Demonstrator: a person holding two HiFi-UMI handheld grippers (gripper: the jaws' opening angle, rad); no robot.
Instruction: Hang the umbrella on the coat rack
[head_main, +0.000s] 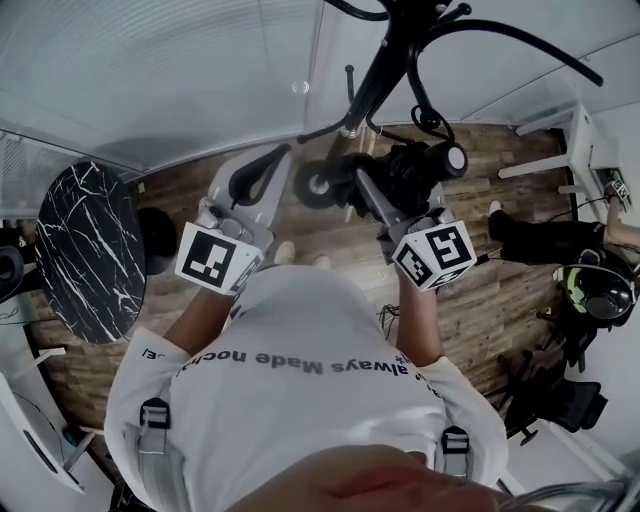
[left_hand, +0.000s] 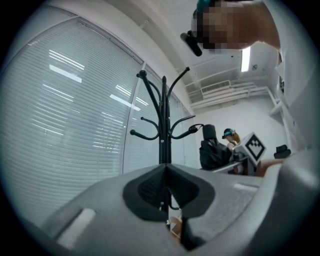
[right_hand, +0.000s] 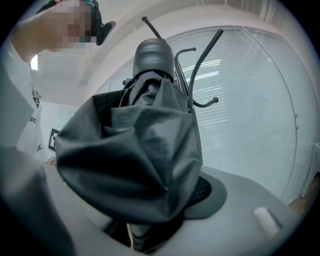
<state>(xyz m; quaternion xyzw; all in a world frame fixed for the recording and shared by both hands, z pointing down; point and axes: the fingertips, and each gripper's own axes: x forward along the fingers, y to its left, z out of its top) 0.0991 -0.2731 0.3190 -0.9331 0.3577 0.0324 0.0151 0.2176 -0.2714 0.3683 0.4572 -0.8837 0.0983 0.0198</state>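
The black coat rack (head_main: 385, 60) stands just ahead of me by the window, its curved hooks spreading overhead. It also rises behind both grippers' jaws, as the coat rack (left_hand: 163, 125) with empty hooks and the coat rack (right_hand: 200, 75). My right gripper (head_main: 370, 185) is shut on a folded dark umbrella (head_main: 420, 168). In the right gripper view the bunched umbrella (right_hand: 135, 160) fills the jaws of the right gripper (right_hand: 150, 200), its rounded handle end pointing up. My left gripper (head_main: 283, 152) is shut with nothing in it, left of the pole; the left gripper (left_hand: 167, 192) shows its pads meeting.
A round black marble table (head_main: 90, 250) stands at the left. White window blinds (left_hand: 75, 115) run behind the rack. A seated person (head_main: 560, 240) and white furniture (head_main: 580, 140) are at the right on the wood floor (head_main: 500, 300).
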